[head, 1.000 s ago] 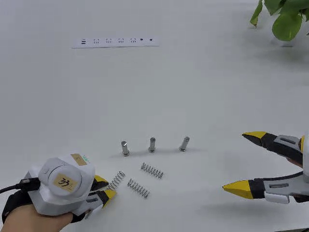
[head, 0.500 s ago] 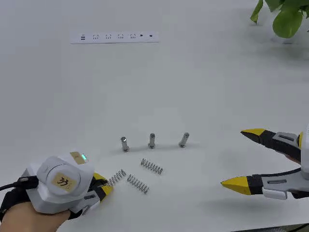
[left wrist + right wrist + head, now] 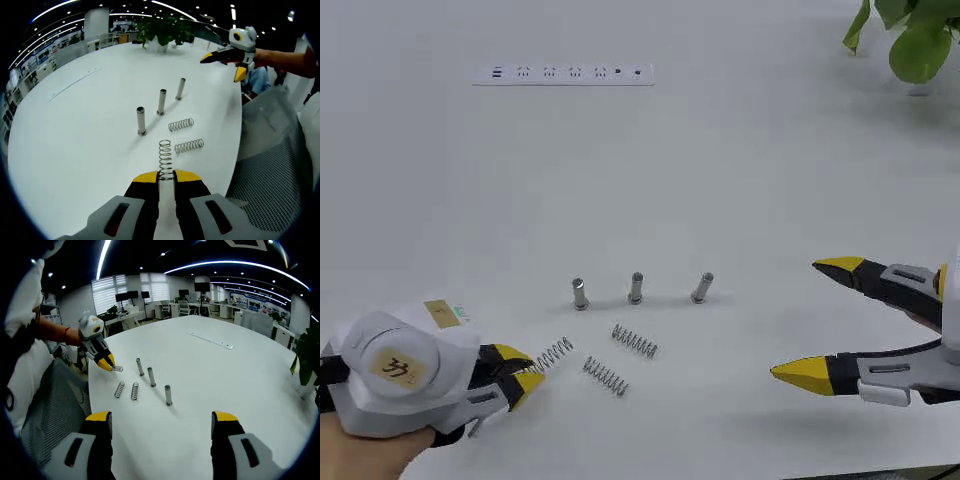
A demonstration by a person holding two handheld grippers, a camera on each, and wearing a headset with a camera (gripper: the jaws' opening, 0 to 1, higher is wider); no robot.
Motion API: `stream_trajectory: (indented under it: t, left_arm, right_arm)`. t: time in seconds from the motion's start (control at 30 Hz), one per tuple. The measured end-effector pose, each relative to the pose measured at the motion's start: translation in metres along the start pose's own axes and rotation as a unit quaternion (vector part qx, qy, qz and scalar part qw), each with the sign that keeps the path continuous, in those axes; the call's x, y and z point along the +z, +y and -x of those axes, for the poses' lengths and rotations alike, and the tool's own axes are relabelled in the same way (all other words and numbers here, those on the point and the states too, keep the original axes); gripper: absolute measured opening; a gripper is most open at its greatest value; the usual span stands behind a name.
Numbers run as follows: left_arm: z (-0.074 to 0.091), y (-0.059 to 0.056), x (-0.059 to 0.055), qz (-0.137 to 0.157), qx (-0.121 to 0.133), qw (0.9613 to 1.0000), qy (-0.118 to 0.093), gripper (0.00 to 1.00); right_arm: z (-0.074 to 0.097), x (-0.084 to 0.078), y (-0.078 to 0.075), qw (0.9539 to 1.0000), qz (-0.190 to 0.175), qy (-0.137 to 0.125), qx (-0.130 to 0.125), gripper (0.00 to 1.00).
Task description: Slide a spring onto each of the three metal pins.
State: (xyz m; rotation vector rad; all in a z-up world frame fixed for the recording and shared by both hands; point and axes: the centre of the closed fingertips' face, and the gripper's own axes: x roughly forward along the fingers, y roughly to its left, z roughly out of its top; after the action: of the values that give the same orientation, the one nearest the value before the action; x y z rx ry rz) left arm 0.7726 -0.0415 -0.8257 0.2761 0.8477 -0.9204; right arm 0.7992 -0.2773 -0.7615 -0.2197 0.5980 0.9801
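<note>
Fingers [image 3: 147, 178] of the left gripper [image 3: 165, 176] are pinching one spring [image 3: 165, 157] by its end, near the three upright pins [image 3: 636, 288]. The right gripper [image 3: 817, 318] is hanging wide apart. I'd be aligning the coil's free end squarely over the nearest pin [image 3: 141, 121].

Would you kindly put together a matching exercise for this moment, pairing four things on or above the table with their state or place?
Column one:
1. left gripper
2. right gripper
3. metal pins
4. power strip

Column two:
A. standing upright in a row
B. jaws wide apart, holding nothing
C. lying flat at the far side of the table
D. shut on the end of a spring

Pairs: 1-D, 2-B, 3-A, 4-C.
</note>
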Motion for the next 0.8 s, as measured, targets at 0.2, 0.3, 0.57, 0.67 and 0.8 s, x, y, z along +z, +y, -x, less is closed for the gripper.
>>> stream_trajectory:
  t: [0.2, 0.3, 0.57, 0.67, 0.8]
  left_arm:
    - [0.023, -0.002, 0.023, -0.016, -0.009, 0.9989, -0.044, 0.10]
    - [0.027, -0.001, 0.029, -0.024, -0.014, 0.9979, -0.059, 0.10]
    - [0.042, -0.019, 0.076, -0.013, -0.040, 0.9886, -0.144, 0.10]
    - [0.048, -0.024, 0.092, -0.011, -0.045, 0.9842, -0.171, 0.10]
    - [0.054, -0.031, 0.112, 0.000, -0.055, 0.9765, -0.208, 0.10]
  right_arm:
    - [-0.002, 0.031, 0.011, 0.9994, 0.019, -0.019, 0.021, 0.77]
    - [-0.007, 0.047, 0.020, 0.9987, 0.025, -0.030, 0.034, 0.73]
    - [-0.021, 0.092, 0.050, 0.9943, 0.014, -0.078, 0.071, 0.61]
    - [-0.027, 0.108, 0.060, 0.9907, -0.014, -0.105, 0.085, 0.57]
    - [-0.036, 0.122, 0.072, 0.9861, -0.044, -0.125, 0.100, 0.52]
